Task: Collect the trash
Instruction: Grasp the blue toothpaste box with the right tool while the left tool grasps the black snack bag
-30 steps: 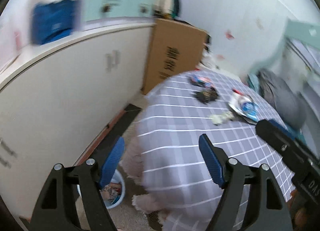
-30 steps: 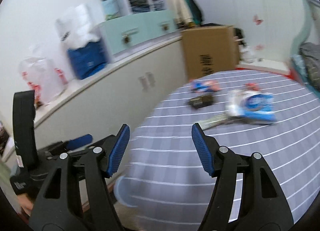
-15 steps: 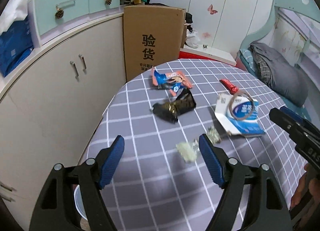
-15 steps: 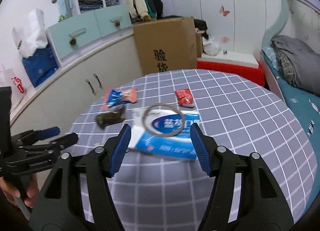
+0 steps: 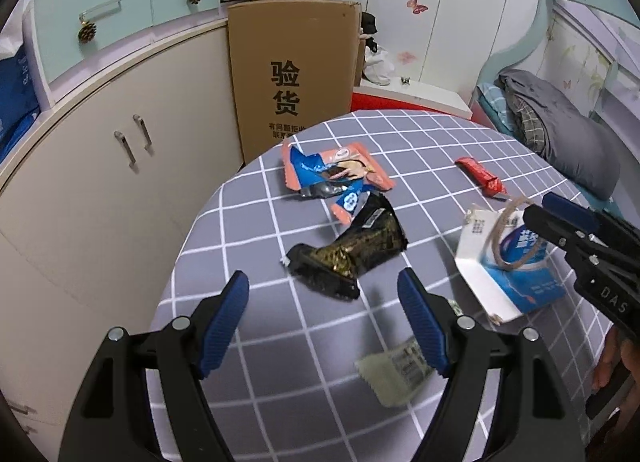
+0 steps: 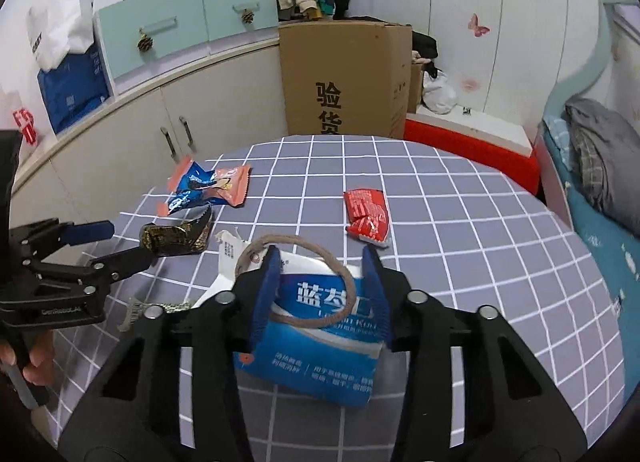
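Both jaws of the right gripper (image 6: 322, 286) are closing around the blue-and-white packet (image 6: 320, 346); pinch squarely. Left gripper (image 5: 324, 314) hovers wide open, empty.

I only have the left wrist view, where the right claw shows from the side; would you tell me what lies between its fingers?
Observer: The blue and white packet lies between the right claw fingers, and its jaws are closing.
Operator: Thank you. Is the brown ring in the way?
Observer: The ring rests on the packet, and one finger crosses over it.
Operator: Is there anything beyond my left edge?
Observer: A white plastic bag sits on top of the blue bag.
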### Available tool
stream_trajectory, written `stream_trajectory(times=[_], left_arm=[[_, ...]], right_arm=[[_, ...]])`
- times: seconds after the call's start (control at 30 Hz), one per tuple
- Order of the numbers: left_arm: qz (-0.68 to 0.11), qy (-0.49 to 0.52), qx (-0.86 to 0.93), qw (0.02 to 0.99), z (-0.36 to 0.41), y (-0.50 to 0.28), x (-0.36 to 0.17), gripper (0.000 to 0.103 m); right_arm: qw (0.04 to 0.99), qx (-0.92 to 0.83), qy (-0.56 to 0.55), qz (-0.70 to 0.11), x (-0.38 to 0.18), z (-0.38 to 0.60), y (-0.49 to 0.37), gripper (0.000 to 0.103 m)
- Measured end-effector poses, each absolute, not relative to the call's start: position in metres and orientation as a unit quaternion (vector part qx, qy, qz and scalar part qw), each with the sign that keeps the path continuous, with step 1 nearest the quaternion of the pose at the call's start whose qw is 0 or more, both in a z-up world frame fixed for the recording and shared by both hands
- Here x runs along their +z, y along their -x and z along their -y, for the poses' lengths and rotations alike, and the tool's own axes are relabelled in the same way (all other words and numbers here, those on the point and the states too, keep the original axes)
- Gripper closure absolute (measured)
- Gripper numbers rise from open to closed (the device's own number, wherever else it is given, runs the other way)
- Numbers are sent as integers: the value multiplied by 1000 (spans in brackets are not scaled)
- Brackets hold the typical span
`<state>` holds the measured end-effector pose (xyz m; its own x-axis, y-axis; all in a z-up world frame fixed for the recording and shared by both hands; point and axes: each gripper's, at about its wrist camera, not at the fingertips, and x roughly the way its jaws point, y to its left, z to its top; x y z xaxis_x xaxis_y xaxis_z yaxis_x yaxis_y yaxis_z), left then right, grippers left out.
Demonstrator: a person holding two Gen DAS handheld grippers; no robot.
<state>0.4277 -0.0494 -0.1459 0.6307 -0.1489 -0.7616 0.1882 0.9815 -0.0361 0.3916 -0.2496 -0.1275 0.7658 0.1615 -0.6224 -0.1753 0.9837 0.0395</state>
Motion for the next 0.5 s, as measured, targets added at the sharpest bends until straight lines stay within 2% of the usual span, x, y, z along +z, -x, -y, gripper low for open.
stream_trajectory(times=[0.17, 0.3, 0.43, 0.5], left_arm=[[-414, -49, -87, 905, 57, -441, -154, 28], [-419, -59, -93, 901, 61, -445, -158, 28], [-427, -74, -90, 897, 64, -446, -159, 58], [-428, -61, -94, 897, 61, -444, -159, 64]], right_arm=[[936, 105, 24, -336, -129, 247, -399, 70], [935, 109, 25, -337, -131, 250, -398, 80], [936, 107, 33, -333, -131, 249, -394, 90], [937, 103, 35, -333, -130, 249, -392, 95]])
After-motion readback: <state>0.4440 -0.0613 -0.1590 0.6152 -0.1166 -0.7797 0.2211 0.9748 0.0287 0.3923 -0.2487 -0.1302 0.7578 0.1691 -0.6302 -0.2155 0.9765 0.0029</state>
